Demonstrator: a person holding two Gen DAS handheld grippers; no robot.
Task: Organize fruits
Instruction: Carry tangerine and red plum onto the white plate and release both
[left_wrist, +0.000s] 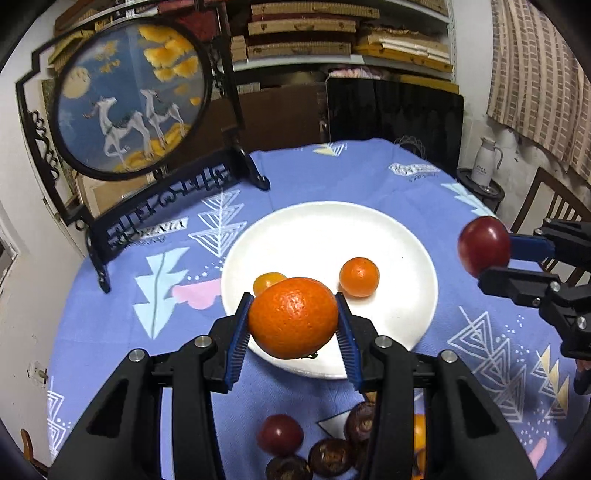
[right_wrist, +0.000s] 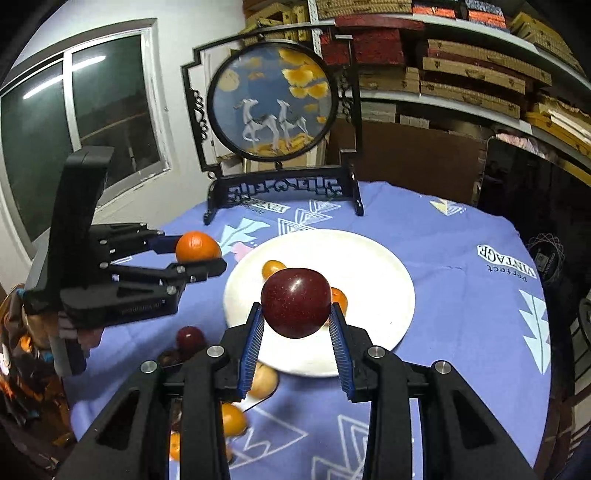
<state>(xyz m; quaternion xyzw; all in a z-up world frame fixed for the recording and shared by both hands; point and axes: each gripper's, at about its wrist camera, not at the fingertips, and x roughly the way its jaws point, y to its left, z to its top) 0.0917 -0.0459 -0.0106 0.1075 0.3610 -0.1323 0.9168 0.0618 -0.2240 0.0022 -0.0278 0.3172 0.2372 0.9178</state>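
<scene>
Left gripper (left_wrist: 293, 325) with jaws clamped on a large orange (left_wrist: 293, 318) above the near rim of the white plate (left_wrist: 325, 229), right gripper (right_wrist: 297, 325) clamped on a dark red plum (right_wrist: 295, 302) over the plate — two small oranges (left_wrist: 359, 277) on it, more fruit on the blue-clothed surface (left_wrist: 110, 325)

Bright orange mandarin (left_wrist: 293, 318) between blue ribbed pads (left_wrist: 238, 341), dark red plum (right_wrist: 295, 302), plain white plate (left_wrist: 314, 229), periwinkle tablecloth (left_wrist: 369, 177) with white triangle outlines, pale blue trees, pink patches, black-framed round screen (left_wrist: 131, 98) with white deer on blue
</scene>
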